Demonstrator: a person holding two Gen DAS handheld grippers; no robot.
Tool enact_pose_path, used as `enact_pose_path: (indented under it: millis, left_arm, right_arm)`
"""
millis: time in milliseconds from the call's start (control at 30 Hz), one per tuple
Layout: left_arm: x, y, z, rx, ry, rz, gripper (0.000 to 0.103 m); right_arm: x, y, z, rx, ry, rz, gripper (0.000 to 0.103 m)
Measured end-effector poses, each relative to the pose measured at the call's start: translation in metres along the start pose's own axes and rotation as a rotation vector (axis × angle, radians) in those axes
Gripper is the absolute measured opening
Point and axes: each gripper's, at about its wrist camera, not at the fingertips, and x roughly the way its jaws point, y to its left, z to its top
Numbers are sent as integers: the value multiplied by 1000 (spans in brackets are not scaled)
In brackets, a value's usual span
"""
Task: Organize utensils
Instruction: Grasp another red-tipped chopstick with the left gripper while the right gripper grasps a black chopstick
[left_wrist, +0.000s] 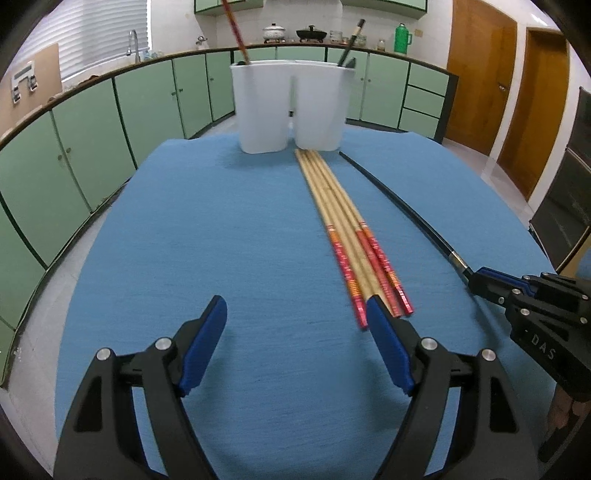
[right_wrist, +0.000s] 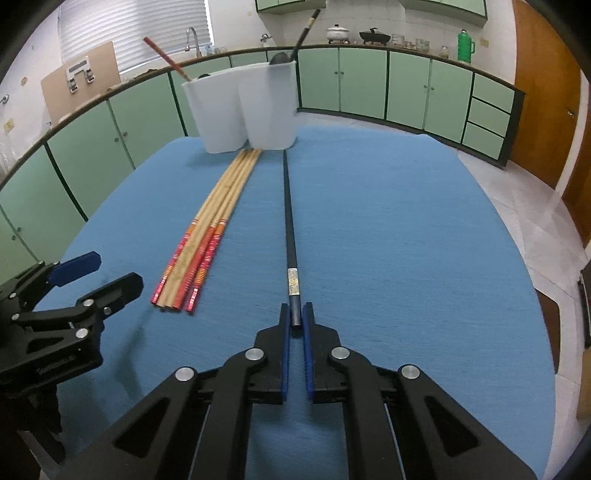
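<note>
The right gripper (right_wrist: 296, 314) is clamped on the near end of a black chopstick (right_wrist: 288, 221), its blue pads pressed against both sides of the stick just below a small silvery band; the rest of the chopstick runs straight away across the blue tablecloth (right_wrist: 406, 240) with its thin tip close to the white holder (right_wrist: 243, 110). In the left wrist view the same black chopstick (left_wrist: 399, 199) shows as a long dark curve to the right of the wooden ones, ending in the right gripper (left_wrist: 476, 278) at the frame's right edge. The left gripper (left_wrist: 295, 310) stands wide apart with nothing between its fingers, low over the cloth, and its right-hand fingertip (left_wrist: 376, 306) sits just at the near ends of a bundle of wooden chopsticks (left_wrist: 343, 229) with red patterned handles (whether it touches them cannot be told). That bundle lies side by side on the cloth, thin tips at the foot of the white holder (left_wrist: 288, 107), which has two rounded compartments. One red-handled chopstick (left_wrist: 236, 33) stands in the left compartment and one black chopstick (left_wrist: 351, 42) leans in the right compartment. Green cabinets (left_wrist: 110, 122) line the room behind the table
</note>
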Motion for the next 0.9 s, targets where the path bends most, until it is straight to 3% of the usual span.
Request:
enact_pose_path:
  millis: [367, 500, 767, 900]
  left_arm:
    - [18, -4, 3, -8, 86, 40, 77]
    - [16, 0, 2, -23, 83, 66, 75]
    - [14, -1, 1, -35, 74, 64, 57]
    - [12, -4, 0, -17, 68, 42, 38]
  right_arm:
    - [3, -6, -1, 12, 4, 27, 7]
    - [2, -8, -1, 10, 3, 30, 7]
    - [4, -4, -1, -13, 9, 35, 10]
    - [5, -4, -1, -10, 13, 40, 10]
